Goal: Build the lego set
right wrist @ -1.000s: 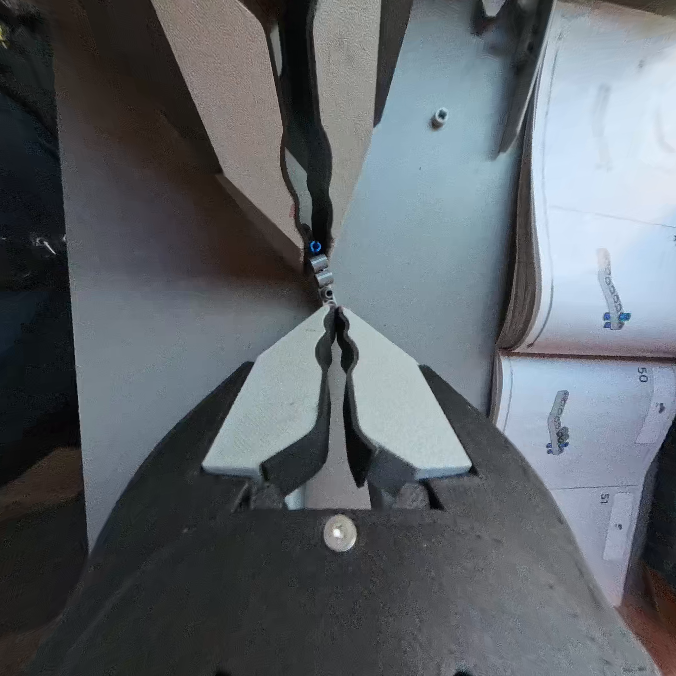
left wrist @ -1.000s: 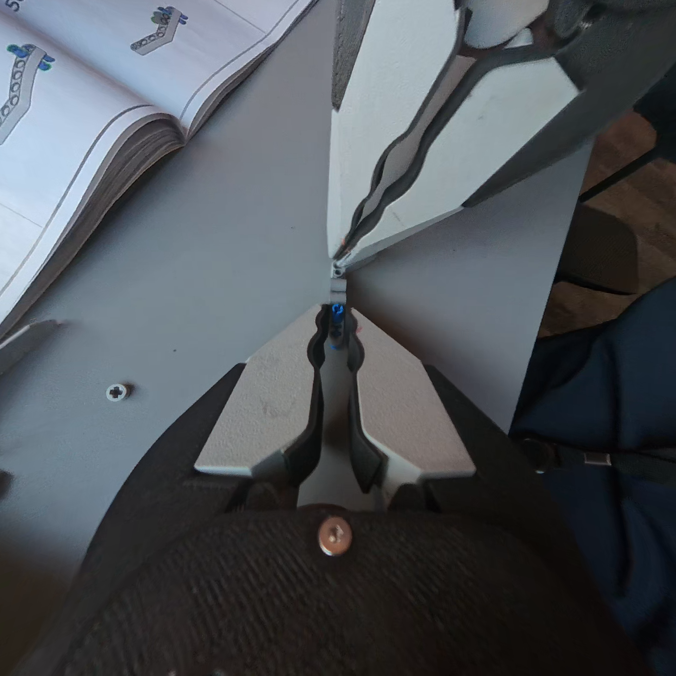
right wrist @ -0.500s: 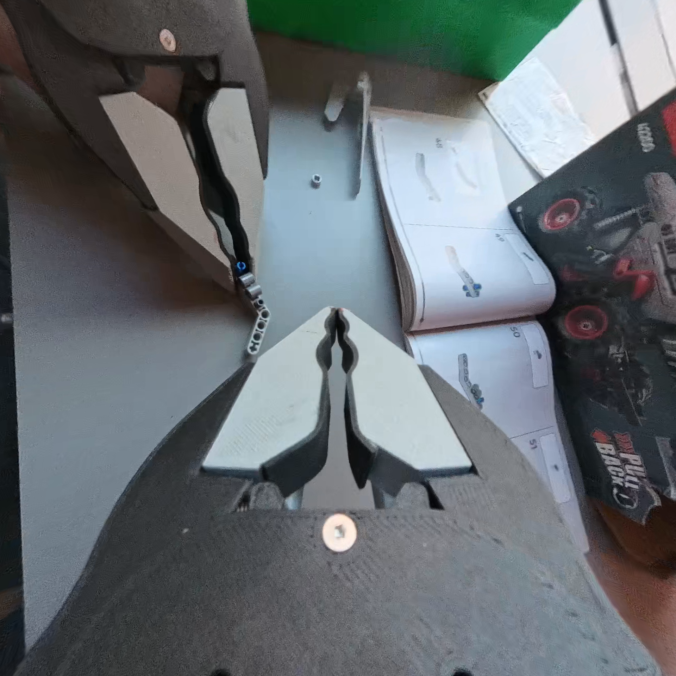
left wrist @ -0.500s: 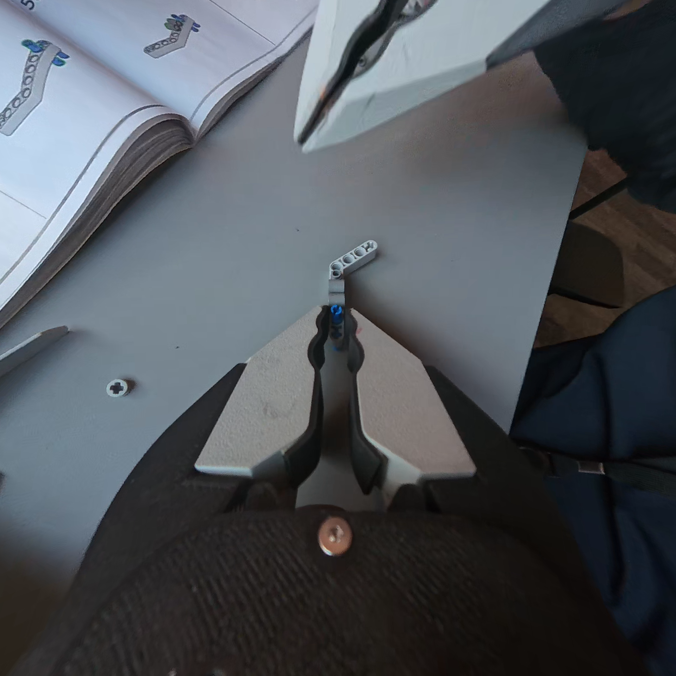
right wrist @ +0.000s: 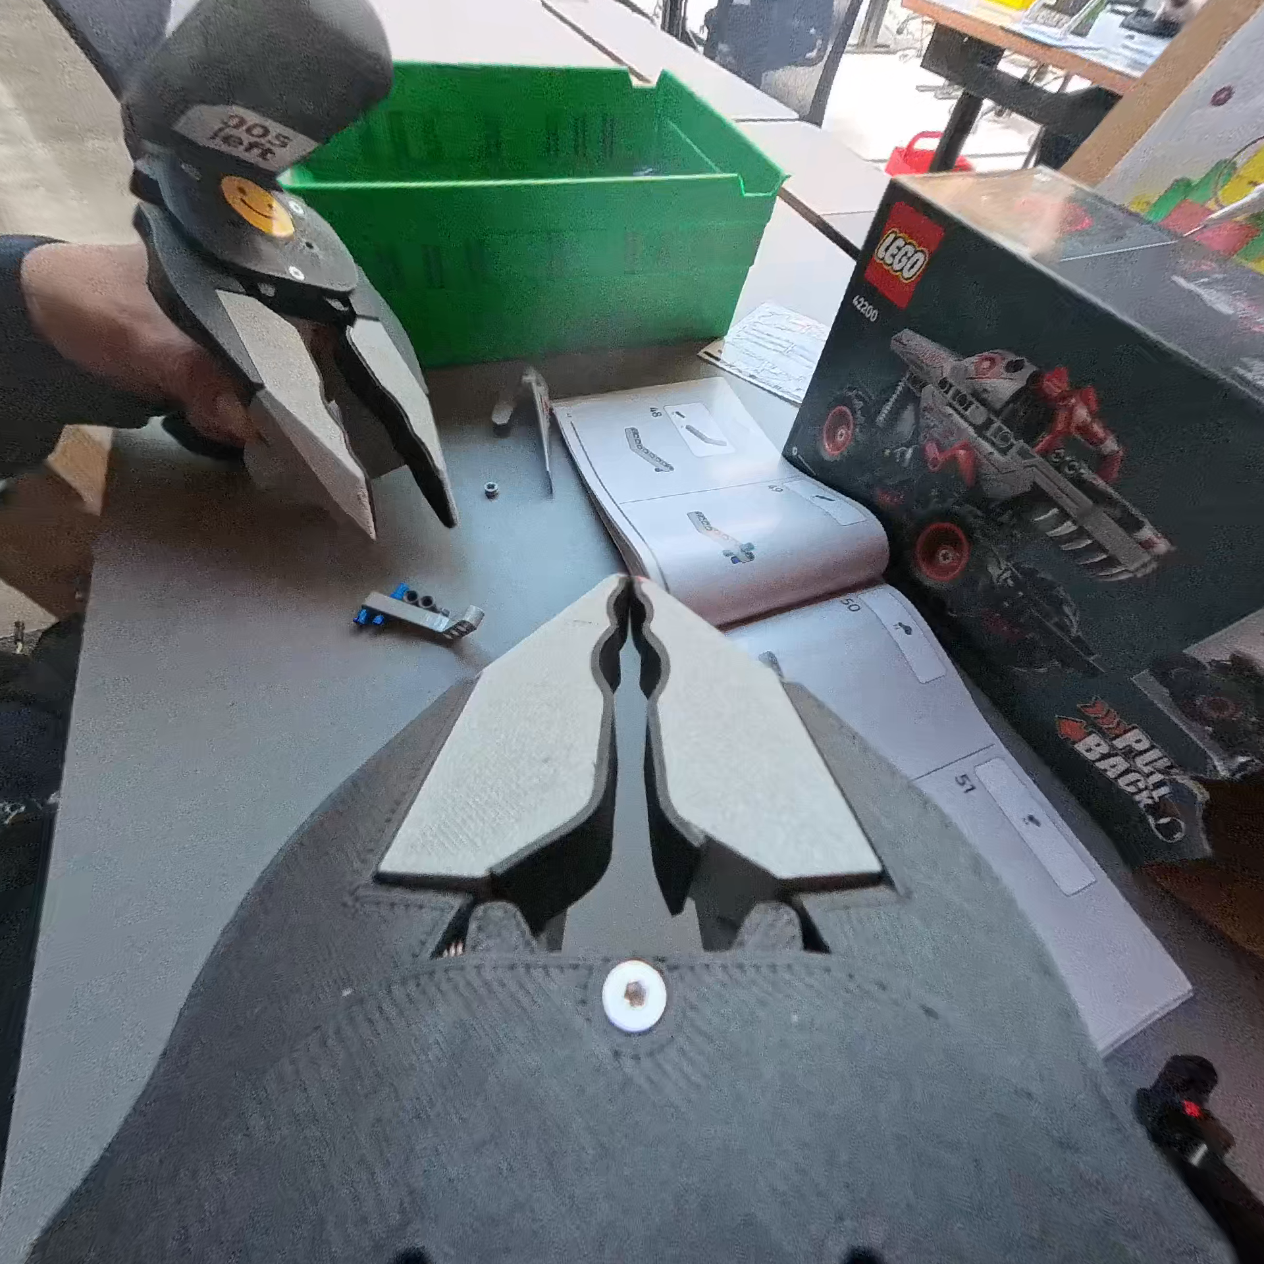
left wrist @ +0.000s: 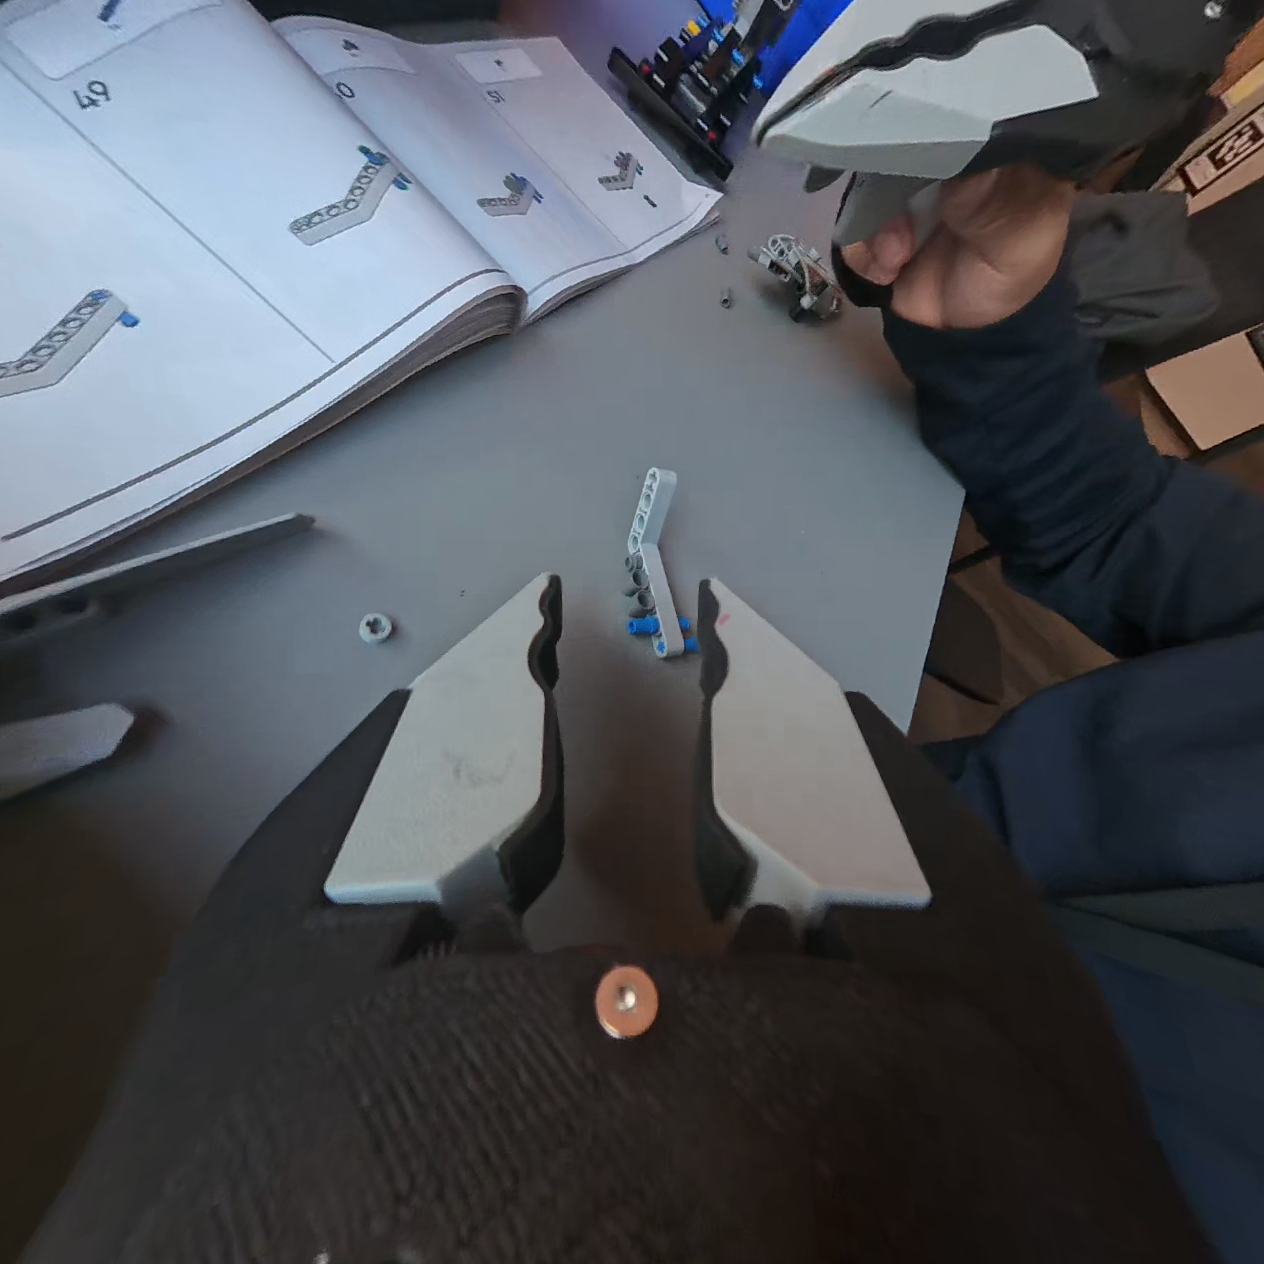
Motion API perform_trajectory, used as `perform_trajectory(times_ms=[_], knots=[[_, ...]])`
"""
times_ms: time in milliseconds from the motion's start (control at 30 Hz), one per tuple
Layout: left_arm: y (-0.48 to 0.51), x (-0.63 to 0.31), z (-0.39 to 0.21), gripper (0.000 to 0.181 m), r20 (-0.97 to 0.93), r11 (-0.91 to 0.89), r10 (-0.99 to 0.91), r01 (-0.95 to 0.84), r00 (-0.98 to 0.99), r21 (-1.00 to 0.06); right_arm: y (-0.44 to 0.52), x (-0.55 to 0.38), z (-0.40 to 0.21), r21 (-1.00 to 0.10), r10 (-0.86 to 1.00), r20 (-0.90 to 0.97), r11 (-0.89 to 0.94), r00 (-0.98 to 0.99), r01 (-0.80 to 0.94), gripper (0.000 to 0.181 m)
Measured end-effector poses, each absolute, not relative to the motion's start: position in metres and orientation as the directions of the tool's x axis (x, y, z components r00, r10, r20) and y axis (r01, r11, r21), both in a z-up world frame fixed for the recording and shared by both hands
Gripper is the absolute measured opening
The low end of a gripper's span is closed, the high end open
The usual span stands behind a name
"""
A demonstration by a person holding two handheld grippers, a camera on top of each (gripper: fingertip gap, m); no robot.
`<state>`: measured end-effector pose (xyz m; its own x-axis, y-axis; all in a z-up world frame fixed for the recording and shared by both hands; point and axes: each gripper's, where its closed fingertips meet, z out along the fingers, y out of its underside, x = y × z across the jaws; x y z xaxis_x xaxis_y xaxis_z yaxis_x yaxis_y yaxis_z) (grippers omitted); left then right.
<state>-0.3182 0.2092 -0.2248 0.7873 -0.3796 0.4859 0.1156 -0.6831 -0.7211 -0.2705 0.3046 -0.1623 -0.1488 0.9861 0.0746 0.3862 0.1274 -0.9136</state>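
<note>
A bent light-grey beam with blue pins and grey connectors (left wrist: 653, 571) lies loose on the grey table (left wrist: 479, 438); it also shows in the right wrist view (right wrist: 420, 612). My left gripper (left wrist: 629, 595) is open and empty, raised just behind the beam, and shows in the right wrist view (right wrist: 410, 520) as well. My right gripper (right wrist: 629, 581) is shut and empty, lifted above the table to the right of the beam; it appears high up in the left wrist view (left wrist: 762, 130).
An open instruction booklet (left wrist: 239, 239) lies left. A small grey bush (left wrist: 375, 627), grey panel pieces (left wrist: 157, 561) and a small assembly (left wrist: 797, 270) lie on the table. A green bin (right wrist: 533, 205) and the set's box (right wrist: 1026, 492) stand behind.
My left gripper opened, let go of the beam and pulled back and up. My right gripper released the beam's other end and lifted away. The beam now lies on the table.
</note>
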Motion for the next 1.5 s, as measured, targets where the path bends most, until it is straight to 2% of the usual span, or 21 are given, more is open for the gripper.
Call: perform_trajectory(times_ms=[33,167,267,367,533,733,800,867,900,1000,1067,1167,1267,1500], knots=[[0.206,-0.320,-0.223,0.036,0.486,-0.679,-0.376,0.123,0.789,-0.724,0.306,-0.269,-0.158,-0.920,0.987,0.080,0.128,-0.141,0.369,0.000],[0.189,-0.324,-0.223,0.035,0.442,-0.674,-0.370,0.091,0.817,-0.733,0.306,-0.261,-0.154,-0.936,0.987,0.061,0.109,-0.152,0.334,0.000],[0.175,-0.324,-0.226,0.034,0.400,-0.671,-0.371,0.057,0.838,-0.740,0.298,-0.257,-0.166,-0.922,0.982,0.056,0.121,-0.183,0.367,0.000],[0.167,-0.322,-0.232,0.033,0.371,-0.670,-0.373,0.030,0.850,-0.742,0.287,-0.257,-0.181,-0.897,0.974,0.065,0.153,-0.218,0.415,0.008],[0.165,-0.322,-0.232,0.030,0.329,-0.646,-0.387,0.002,0.861,-0.764,0.285,-0.256,-0.196,-0.864,0.969,0.151,0.226,-0.196,0.451,0.009],[0.162,-0.323,-0.235,0.029,0.300,-0.650,-0.392,-0.031,0.870,-0.759,0.287,-0.245,-0.190,-0.863,0.974,0.172,0.221,-0.147,0.454,0.013],[0.161,-0.324,-0.235,0.029,0.295,-0.646,-0.390,-0.031,0.873,-0.762,0.296,-0.221,-0.178,-0.856,0.978,0.194,0.204,-0.069,0.476,0.015],[0.158,-0.325,-0.234,0.029,0.300,-0.642,-0.392,-0.025,0.870,-0.766,0.333,-0.166,-0.166,-0.849,0.961,0.244,0.146,0.131,0.508,0.012],[0.157,-0.326,-0.232,0.028,0.307,-0.638,-0.394,-0.017,0.866,-0.770,0.360,-0.126,-0.158,-0.855,0.929,0.258,0.092,0.265,0.511,0.012],[0.156,-0.325,-0.226,0.025,0.336,-0.619,-0.411,0.010,0.847,-0.785,0.443,0.026,-0.151,-0.864,0.740,0.214,-0.161,0.638,0.477,0.026],[0.156,-0.323,-0.226,0.024,0.350,-0.626,-0.422,0.011,0.836,-0.780,0.479,0.106,-0.166,-0.862,0.635,0.146,-0.295,0.759,0.412,0.034],[0.157,-0.322,-0.227,0.024,0.342,-0.627,-0.426,-0.001,0.837,-0.779,0.507,0.161,-0.211,-0.799,0.553,0.032,-0.487,0.833,0.354,0.046],[0.158,-0.323,-0.228,0.024,0.340,-0.627,-0.418,0.003,0.842,-0.779,0.518,0.171,-0.242,-0.752,0.501,-0.020,-0.578,0.865,0.317,0.040],[0.158,-0.324,-0.229,0.023,0.365,-0.641,-0.410,0.021,0.836,-0.767,0.515,0.174,-0.247,-0.769,0.489,0.049,-0.537,0.871,0.346,0.030]])
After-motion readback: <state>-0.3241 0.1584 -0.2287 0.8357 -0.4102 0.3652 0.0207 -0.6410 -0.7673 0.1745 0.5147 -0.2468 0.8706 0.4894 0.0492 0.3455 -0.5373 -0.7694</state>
